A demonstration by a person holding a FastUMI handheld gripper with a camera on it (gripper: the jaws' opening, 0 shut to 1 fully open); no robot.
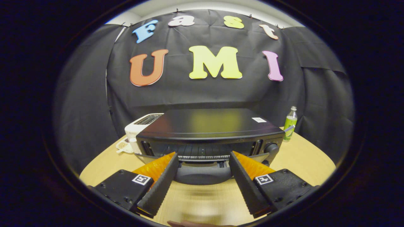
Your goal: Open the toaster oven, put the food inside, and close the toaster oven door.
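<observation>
The tongs stand wide open and hold nothing, their two ridged black fingers flanking the grey door handle of the black box-shaped toaster oven. The oven sits in the middle of the pale wooden worktop, just ahead of the fingers, its door tipped partly open. A white slot toaster stands at its far left, and a green plastic bottle at its far right.

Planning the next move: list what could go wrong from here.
1. The gripper is open astride the grey door handle of the black toaster oven; closing off-centre could slip.
2. A hard pull might drag the oven across the wooden table.
3. The white toaster stands close beside it.
</observation>
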